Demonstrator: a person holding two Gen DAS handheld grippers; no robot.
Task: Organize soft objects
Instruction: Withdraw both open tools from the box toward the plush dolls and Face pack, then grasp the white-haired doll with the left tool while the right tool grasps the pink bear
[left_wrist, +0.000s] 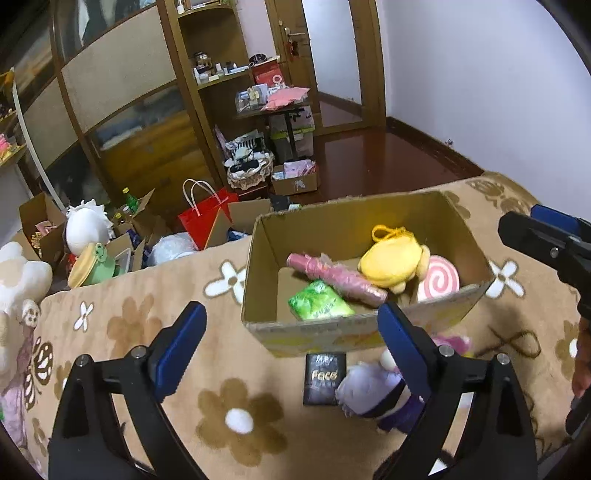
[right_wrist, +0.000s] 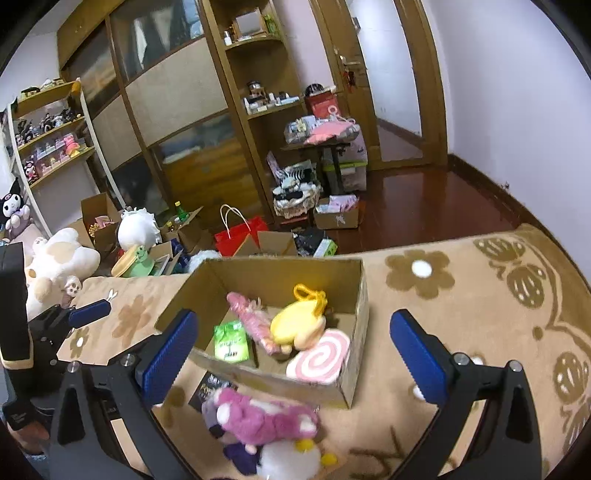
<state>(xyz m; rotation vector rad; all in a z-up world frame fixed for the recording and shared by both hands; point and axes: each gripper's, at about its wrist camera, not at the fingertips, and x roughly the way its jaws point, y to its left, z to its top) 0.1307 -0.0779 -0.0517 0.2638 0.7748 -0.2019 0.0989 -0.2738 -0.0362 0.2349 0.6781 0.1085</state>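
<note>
Soft objects lie partly packed in an open cardboard box that stands on a tan blanket patterned with brown and white flowers. Inside the box, a yellow plush with a yellow cord loop rests against the right side, touching a round pink-and-white swirl cushion that leans in the near right corner. A long pink wrapped bundle lies slantwise across the middle, and a green packet sits on the box floor just beside it, toward the near wall. Outside, just in front of the box, a small black pack printed with the word "Face" lies flat on the blanket, touching a heap of plush toys: a pale purple plush in the left wrist view, and in the right wrist view a fuzzy pink plush lying over a white plush with yellow bits. The left gripper has its blue-padded jaws spread wide, with nothing pressed between them; it hangs over the blanket, pointed at the near wall of the box. The right gripper is likewise spread wide and empty, above the heap and the box. Beyond the blanket the wooden floor is crowded with a red paper bag, cartons and more stuffed toys.
</note>
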